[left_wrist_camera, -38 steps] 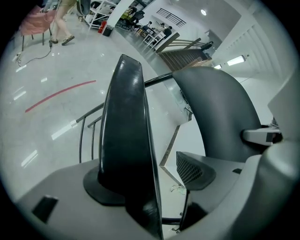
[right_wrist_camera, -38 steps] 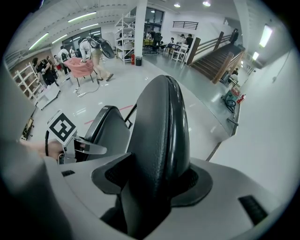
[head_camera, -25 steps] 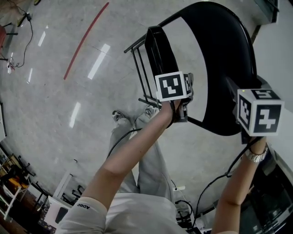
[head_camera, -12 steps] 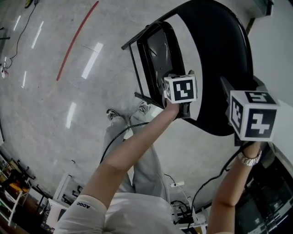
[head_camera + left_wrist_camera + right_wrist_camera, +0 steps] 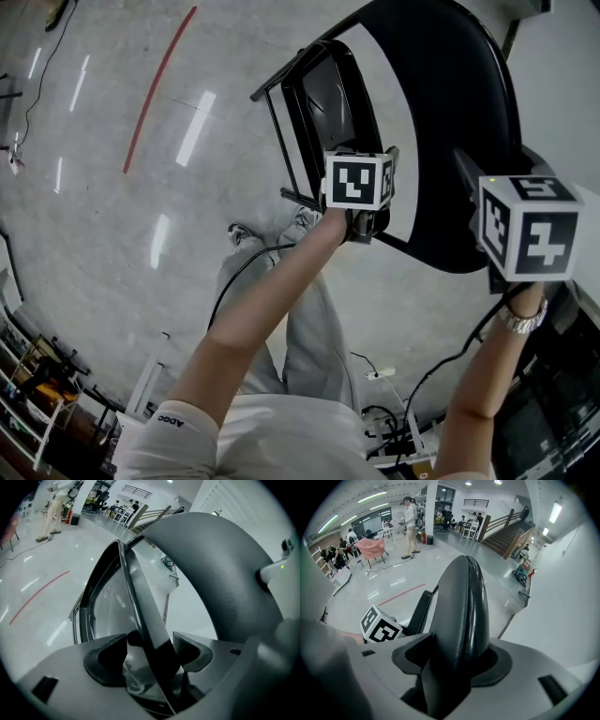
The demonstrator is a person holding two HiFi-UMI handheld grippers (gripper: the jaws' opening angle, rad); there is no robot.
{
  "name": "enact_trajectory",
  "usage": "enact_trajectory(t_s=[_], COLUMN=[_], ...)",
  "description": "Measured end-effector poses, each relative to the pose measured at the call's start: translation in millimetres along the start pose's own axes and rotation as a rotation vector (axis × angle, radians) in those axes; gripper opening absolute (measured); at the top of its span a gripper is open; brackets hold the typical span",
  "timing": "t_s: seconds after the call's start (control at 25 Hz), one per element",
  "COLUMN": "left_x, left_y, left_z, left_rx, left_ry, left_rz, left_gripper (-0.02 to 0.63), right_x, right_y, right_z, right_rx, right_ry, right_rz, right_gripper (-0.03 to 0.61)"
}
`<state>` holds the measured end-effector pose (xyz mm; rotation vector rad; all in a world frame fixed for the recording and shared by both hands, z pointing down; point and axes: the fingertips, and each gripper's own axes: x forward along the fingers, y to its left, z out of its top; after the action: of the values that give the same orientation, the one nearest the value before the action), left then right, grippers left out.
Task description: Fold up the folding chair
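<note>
Gripping one black folding chair (image 5: pixel 448 141) on the grey floor (image 5: pixel 112 234) are two claws. The left gripper (image 5: pixel 150 649), jaws just closing, pinches the seat (image 5: pixel 330 92) edge, while the right gripper (image 5: pixel 454 660) clamps the backrest (image 5: pixel 461 606). Print on the one sleeve (image 5: pixel 172 424) is too small to read.

One chair (image 5: pixel 450 112), two grippers (image 5: pixel 150 651) (image 5: pixel 454 663), perhaps several bystanders (image 5: pixel 410 524)

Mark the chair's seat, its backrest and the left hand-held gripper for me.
seat (image 5: pixel 328 94): head view, middle of glossy panel.
backrest (image 5: pixel 469 122): head view, broad curved shell.
left hand-held gripper (image 5: pixel 150 638): left gripper view, midway between its jaw tips.
</note>
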<state>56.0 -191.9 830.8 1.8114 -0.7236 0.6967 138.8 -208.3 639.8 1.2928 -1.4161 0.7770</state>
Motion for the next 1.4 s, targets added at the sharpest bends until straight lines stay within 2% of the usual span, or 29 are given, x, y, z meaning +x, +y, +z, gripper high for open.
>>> enact_trajectory(t_s=[0.2, 0.36, 0.52, 0.6, 0.68, 0.76, 0.92, 1.0, 1.2, 1.28, 1.4], left_x=[-38.0, -68.0, -99.3, -116.1, -139.8, -169.6, -231.5, -262.5, -320.5, -339.6, -366.8], left_y=[-2.8, 11.6, 30.3, 36.3, 42.9, 55.6, 81.9, 82.5, 69.1, 60.5, 38.9], left_z=[-2.9, -4.5, 0.6, 4.4, 9.0, 18.7, 60.2, 76.0, 109.7, 121.6, 128.0], left_rx=[-0.033, 0.011, 0.104, 0.134, 0.129, 0.137, 0.327, 0.403, 0.547, 0.658, 0.886], left_ry=[-0.013, -0.005, -0.007, -0.006, -0.008, -0.014, -0.045, -0.064, -0.070, -0.068, -0.073], left_rz=[-0.098, -0.125, -0.126, -0.160, -0.211, -0.243, -0.216, -0.206, -0.270, -0.276, -0.304], left_gripper=[0.299, 0.300, 0.299, 0.299, 0.295, 0.231, 0.065, 0.020, 0.011, 0.011, 0.011], right_x=[-16.1, -16.0, -20.5, -27.4, -37.7, -46.6, -54.9, -61.6, -74.0, -75.9, -76.8], right_y=[6.2, 12.7, 21.4, 33.1, 53.9, 80.7, 123.2, 138.3, 166.5, 175.2, 189.4], right_z=[1.2, 4.2, 6.5, 8.9, 12.8, 20.5, 44.6, 47.4, 55.8, 61.0, 63.4], right_rx=[-0.001, -0.007, 0.000, 0.004, 0.000, -0.004, -0.010, -0.020, -0.032, -0.032, -0.038], right_ry=[0.002, 0.010, 0.017, 0.018, 0.021, 0.020, 0.017, 0.030, 0.034, 0.034, 0.042], right_rz=[-0.017, -0.031, -0.052, -0.057, -0.072, -0.091, -0.122, -0.124, -0.143, -0.151, -0.152], right_gripper=[0.247, 0.247, 0.247, 0.247, 0.247, 0.247, 0.245, 0.245, 0.245, 0.245, 0.244])
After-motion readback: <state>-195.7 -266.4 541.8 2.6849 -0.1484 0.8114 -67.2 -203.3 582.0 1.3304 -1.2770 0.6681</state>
